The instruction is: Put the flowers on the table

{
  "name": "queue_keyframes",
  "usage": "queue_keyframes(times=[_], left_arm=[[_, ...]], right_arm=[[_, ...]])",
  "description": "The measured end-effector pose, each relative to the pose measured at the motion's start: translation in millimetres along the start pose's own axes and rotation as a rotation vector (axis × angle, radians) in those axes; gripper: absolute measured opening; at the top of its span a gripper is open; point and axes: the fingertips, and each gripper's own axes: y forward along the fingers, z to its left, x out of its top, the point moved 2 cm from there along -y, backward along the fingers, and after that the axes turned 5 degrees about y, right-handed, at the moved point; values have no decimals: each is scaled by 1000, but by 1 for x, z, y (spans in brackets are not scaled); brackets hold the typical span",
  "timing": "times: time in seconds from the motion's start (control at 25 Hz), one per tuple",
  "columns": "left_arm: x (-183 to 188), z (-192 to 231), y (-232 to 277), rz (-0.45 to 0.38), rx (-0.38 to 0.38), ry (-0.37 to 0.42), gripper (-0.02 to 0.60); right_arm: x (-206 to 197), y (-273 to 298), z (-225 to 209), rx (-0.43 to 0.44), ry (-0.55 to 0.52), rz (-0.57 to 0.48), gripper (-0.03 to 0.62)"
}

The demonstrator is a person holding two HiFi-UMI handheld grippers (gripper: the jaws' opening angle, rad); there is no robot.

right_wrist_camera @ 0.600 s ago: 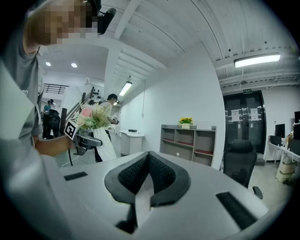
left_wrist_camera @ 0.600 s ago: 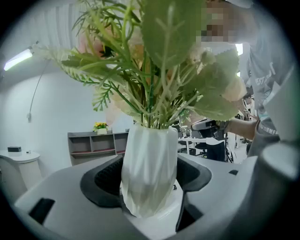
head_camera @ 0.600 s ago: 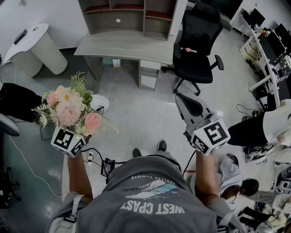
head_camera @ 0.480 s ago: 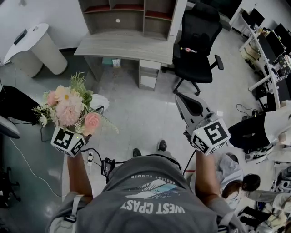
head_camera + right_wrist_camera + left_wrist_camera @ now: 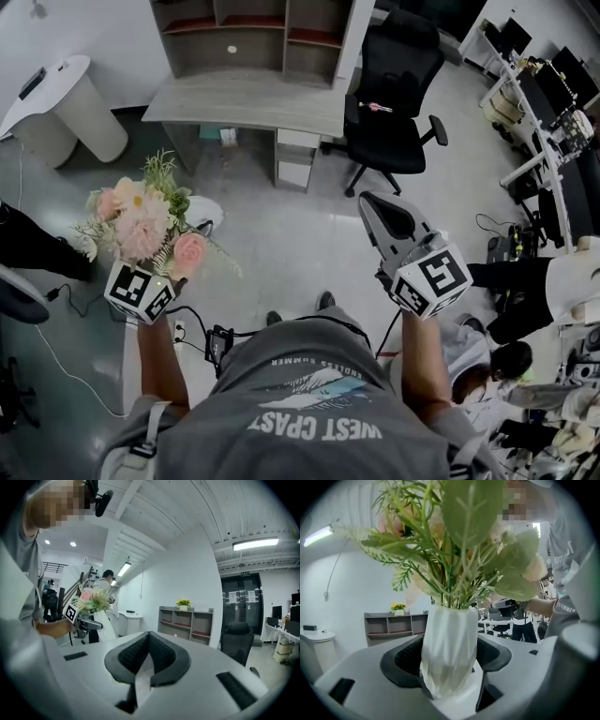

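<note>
A bunch of pink and cream flowers [image 5: 141, 223] with green sprigs stands in a white faceted vase [image 5: 449, 651]. My left gripper [image 5: 449, 663] is shut on the vase, its black pads pressed against both sides, and holds it upright at the left of the head view. My right gripper [image 5: 386, 217] is held out at the right, shut with nothing between its jaws [image 5: 146, 660]. The grey wooden table [image 5: 253, 97] lies ahead across the floor, its top bare. From the right gripper view the flowers [image 5: 93, 601] show at the left.
A shelf unit [image 5: 258, 33] stands on the table's back. A black office chair [image 5: 392, 94] sits right of the table, a white round stand [image 5: 58, 105] to its left. Cables and a power strip [image 5: 214, 344] lie on the floor near my feet. Desks [image 5: 539, 103] and people stand at the right.
The head view has shifted a little, so the table and chair sit slightly further left and nearer. Both grippers keep their places and the vase stays held.
</note>
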Motion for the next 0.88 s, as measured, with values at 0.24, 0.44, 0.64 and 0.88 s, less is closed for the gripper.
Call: queue_keyframes(times=[0.24,0.44,0.64,0.88], left_arm=[[11,2,-3,21,-49,-3,347],[32,24,-31,64,-54,9,347],[36,27,-36,108,-40,21,347],[13,7,-30,84,1,67,347]], right_arm=[[10,-8,8,-37,60,-15,29],[22,5,30,-48,120,-7,29],[18,22,28,-11,158,-18,29],[-16,30,16,30,130,-47,29]])
